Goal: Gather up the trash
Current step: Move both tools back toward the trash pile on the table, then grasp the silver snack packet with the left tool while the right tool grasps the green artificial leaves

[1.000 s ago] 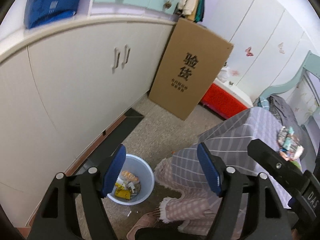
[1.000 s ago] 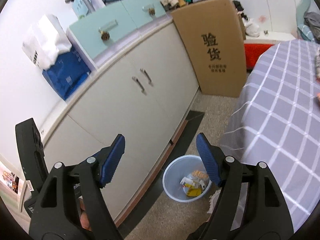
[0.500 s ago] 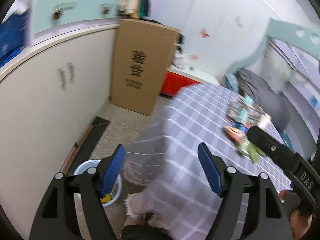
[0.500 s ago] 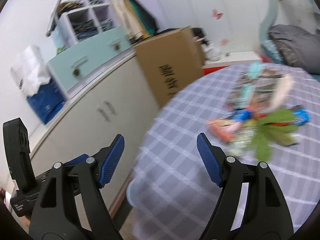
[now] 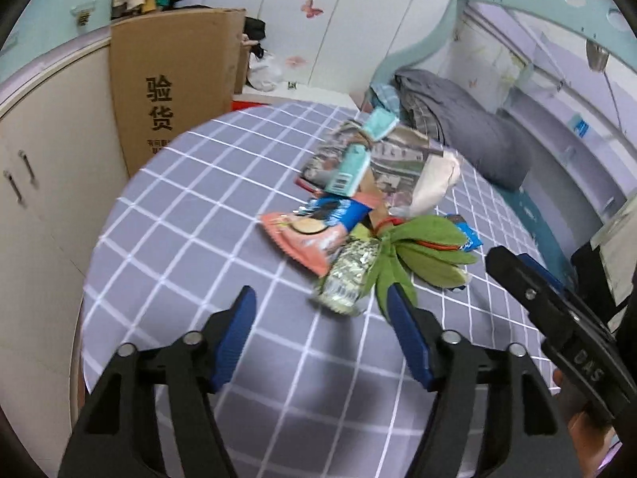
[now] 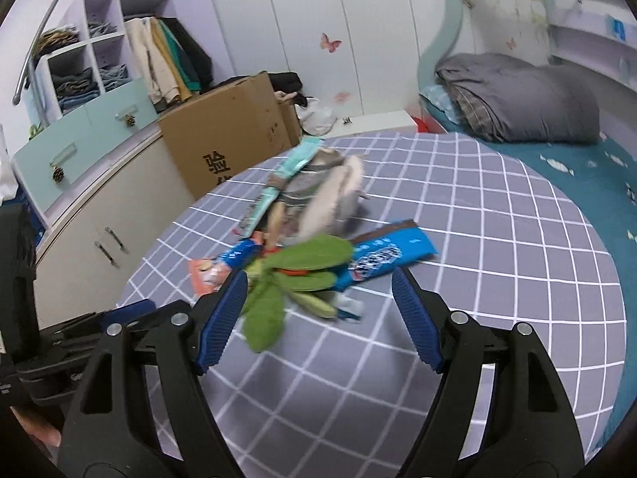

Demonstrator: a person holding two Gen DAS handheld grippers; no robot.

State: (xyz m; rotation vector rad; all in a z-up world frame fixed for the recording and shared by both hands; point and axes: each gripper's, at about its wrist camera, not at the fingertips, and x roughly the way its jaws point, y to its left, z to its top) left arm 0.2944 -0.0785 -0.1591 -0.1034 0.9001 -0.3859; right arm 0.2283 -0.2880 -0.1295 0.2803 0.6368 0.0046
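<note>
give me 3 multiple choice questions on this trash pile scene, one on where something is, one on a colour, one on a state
1. Where does the pile of trash lie?
A. on the checked tablecloth
B. in a bin
C. on the bed

2. What colour is the leafy piece at the near edge of the pile?
A. red
B. green
C. white

3. How do the left gripper and right gripper stand?
A. both shut on wrappers
B. one open, one shut
C. both open, holding nothing

Answers: 1 A, the wrappers rest on the grey checked tablecloth. 2 B, its leaves show green in both views. 3 C, each pair of blue pads stands wide apart with only cloth and pile seen between.
</note>
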